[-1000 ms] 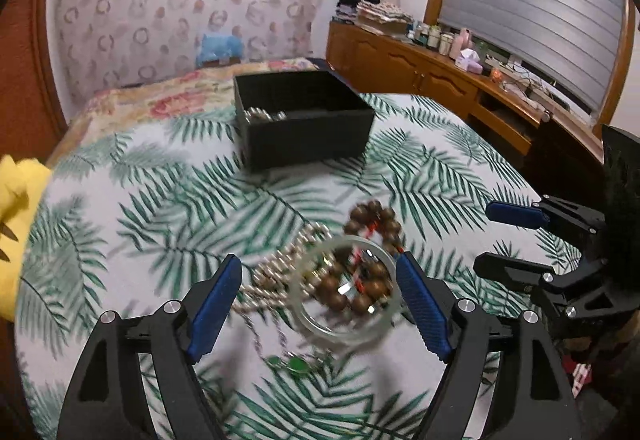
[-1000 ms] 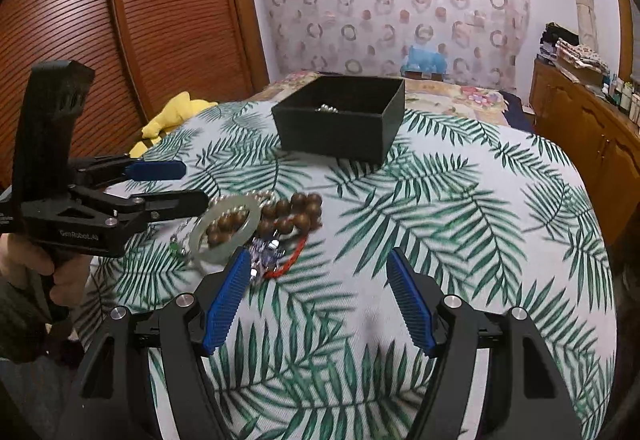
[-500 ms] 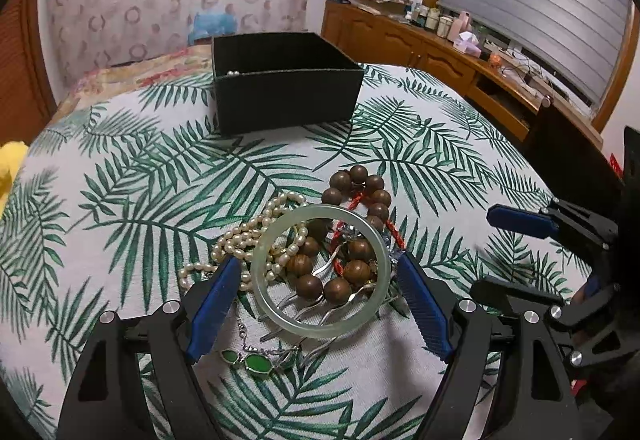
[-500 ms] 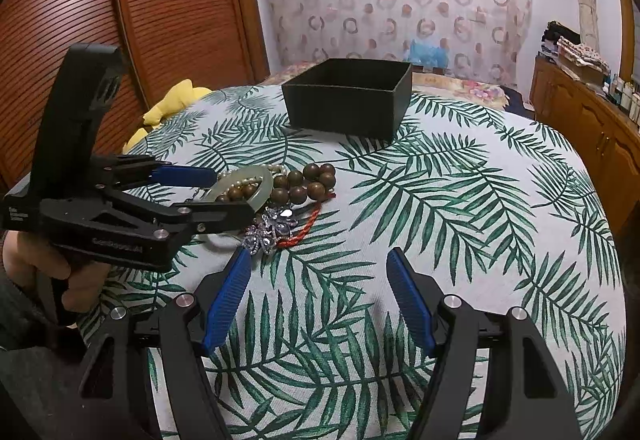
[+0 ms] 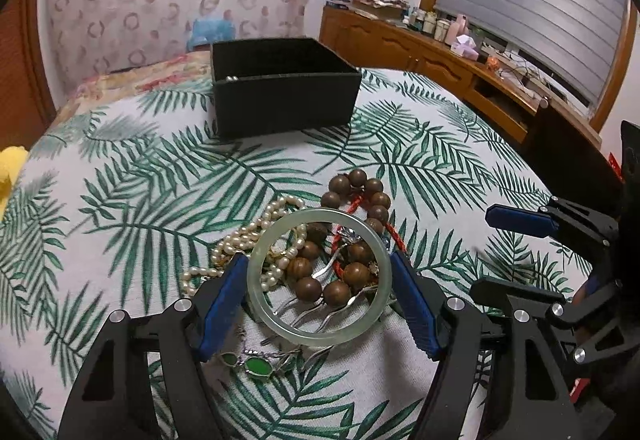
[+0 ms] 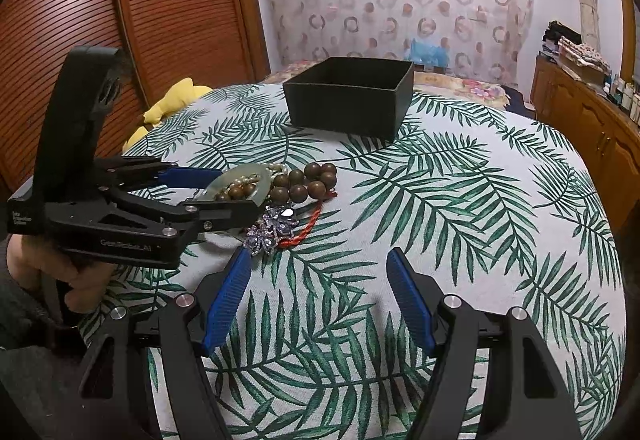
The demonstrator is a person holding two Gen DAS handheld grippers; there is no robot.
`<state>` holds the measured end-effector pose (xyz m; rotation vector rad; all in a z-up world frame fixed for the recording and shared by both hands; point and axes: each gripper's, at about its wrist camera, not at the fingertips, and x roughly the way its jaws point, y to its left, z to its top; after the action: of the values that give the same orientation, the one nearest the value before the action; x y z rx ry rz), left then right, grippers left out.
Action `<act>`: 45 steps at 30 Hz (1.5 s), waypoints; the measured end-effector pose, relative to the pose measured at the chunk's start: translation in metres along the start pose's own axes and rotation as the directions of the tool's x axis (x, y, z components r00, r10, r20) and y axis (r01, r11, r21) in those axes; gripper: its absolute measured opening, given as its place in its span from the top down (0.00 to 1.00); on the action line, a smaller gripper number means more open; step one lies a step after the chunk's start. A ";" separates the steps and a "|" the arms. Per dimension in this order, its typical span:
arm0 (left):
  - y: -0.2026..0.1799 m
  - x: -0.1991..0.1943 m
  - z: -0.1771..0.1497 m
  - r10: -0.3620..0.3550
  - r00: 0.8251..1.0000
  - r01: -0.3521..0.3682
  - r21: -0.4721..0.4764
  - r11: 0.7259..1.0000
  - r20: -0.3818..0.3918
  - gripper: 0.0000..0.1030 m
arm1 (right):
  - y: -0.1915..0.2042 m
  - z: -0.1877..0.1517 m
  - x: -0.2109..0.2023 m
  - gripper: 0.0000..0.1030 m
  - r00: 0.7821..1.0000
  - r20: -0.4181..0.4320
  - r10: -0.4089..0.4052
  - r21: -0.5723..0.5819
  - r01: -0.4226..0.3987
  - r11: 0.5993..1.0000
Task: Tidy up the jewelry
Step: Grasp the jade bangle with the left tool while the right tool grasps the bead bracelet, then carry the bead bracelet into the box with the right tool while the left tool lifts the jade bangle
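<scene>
While the left gripper closes its jaws around the jade bangle, low center of the left view, pads look just short of contact; center it, avoid beads. Right view: right gripper open, empty; black box upper center.
</scene>
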<state>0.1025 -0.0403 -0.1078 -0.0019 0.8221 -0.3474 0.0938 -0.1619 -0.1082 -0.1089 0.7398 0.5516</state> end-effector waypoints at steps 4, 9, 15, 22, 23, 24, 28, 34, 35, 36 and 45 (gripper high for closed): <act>0.002 -0.014 -0.001 0.010 0.999 -0.010 0.000 1.000 0.033 0.33 | -0.001 0.007 0.001 0.30 1.000 0.002 -0.004 -0.011 0.004 1.000; 0.008 -0.027 0.000 0.022 0.998 -0.021 -0.012 1.000 0.065 0.33 | -0.003 0.023 0.006 0.36 1.000 -0.001 0.002 -0.035 -0.002 0.999; 0.016 -0.036 0.003 0.045 0.995 -0.043 -0.027 0.999 0.090 0.33 | -0.004 0.048 0.030 0.53 0.999 -0.035 0.000 -0.074 -0.003 0.997; 0.023 -0.038 0.000 0.054 0.994 -0.051 -0.039 0.998 0.099 0.33 | -0.010 0.068 0.060 0.64 0.994 -0.105 0.001 -0.095 -0.011 0.995; 0.023 -0.038 0.000 0.057 0.993 -0.053 -0.038 0.998 0.100 0.33 | -0.010 0.069 0.062 0.65 0.994 -0.113 0.002 -0.098 -0.013 0.995; 0.023 -0.038 -0.001 0.059 0.993 -0.055 -0.037 0.998 0.100 0.33 | -0.010 0.070 0.065 0.65 0.993 -0.122 0.004 -0.101 -0.016 0.995; 0.022 -0.037 -0.001 0.058 0.993 -0.055 -0.034 0.998 0.102 0.33 | -0.010 0.072 0.078 0.70 0.987 -0.158 0.005 -0.104 -0.021 0.994; 0.022 -0.038 -0.001 0.057 0.993 -0.054 -0.036 0.998 0.106 0.33 | -0.005 0.073 0.087 0.72 0.983 -0.182 0.005 -0.122 -0.027 0.992; 0.022 -0.038 -0.002 0.058 0.993 -0.055 -0.036 0.998 0.106 0.33 | -0.004 0.073 0.088 0.72 0.983 -0.185 0.006 -0.123 -0.029 0.992; 0.023 -0.038 -0.002 0.058 0.993 -0.054 -0.036 0.998 0.106 0.33 | -0.003 0.072 0.089 0.72 0.982 -0.191 0.010 -0.123 -0.034 0.992; 0.024 -0.041 -0.001 0.061 0.993 -0.057 -0.039 0.998 0.106 0.33 | 0.001 0.073 0.082 0.86 0.985 -0.164 0.042 -0.119 -0.062 0.991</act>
<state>0.0836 -0.0053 -0.0822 -0.0301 0.7204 -0.2744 0.1876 -0.1046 -0.1082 -0.2527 0.8680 0.6445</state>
